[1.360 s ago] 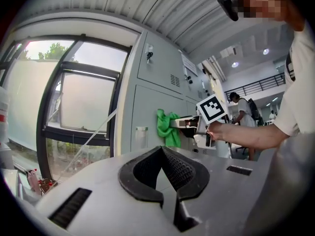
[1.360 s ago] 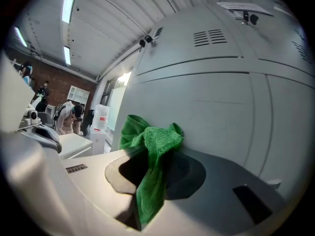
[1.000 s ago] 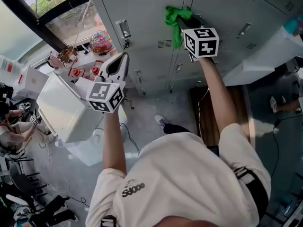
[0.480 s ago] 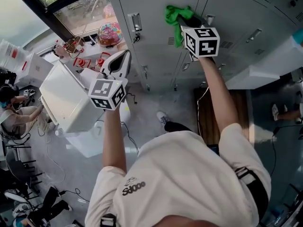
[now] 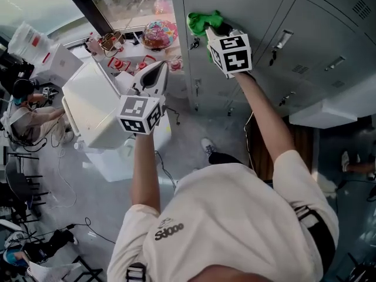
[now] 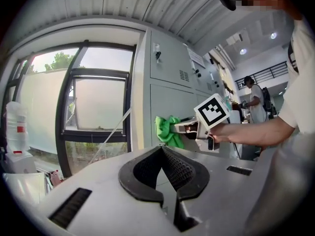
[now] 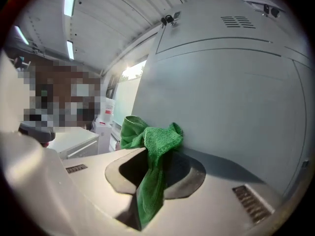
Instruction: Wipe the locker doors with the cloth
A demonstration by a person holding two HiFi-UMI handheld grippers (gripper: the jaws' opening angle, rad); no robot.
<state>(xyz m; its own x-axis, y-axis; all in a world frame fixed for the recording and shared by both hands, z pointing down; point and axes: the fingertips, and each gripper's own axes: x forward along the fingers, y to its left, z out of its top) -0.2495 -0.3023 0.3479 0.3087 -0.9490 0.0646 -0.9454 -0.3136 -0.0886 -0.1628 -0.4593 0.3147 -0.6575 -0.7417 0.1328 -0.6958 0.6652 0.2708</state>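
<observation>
A green cloth [image 5: 202,22] is pinched in my right gripper [image 5: 214,28] and pressed against a grey locker door [image 5: 247,4] near the row's left end. In the right gripper view the cloth [image 7: 150,141] bunches between the jaws and touches the door [image 7: 231,102]. The left gripper view catches the cloth [image 6: 168,130] from the side, with the right gripper [image 6: 183,129] behind it. My left gripper [image 5: 157,69] hangs away from the lockers, left of the cloth, its jaws shut with nothing between them [image 6: 161,150].
Grey lockers [image 5: 305,34] with handles and vents run to the right. A white box-like unit [image 5: 94,110] stands below left, beside a window [image 6: 96,112]. Small colourful items [image 5: 155,34] sit on a ledge. A person [image 5: 26,107] sits at far left; another [image 6: 255,100] stands far off.
My right gripper has slid the cloth leftwards along the locker face, towards the end door. The left gripper stayed shut and kept its place beside it.
</observation>
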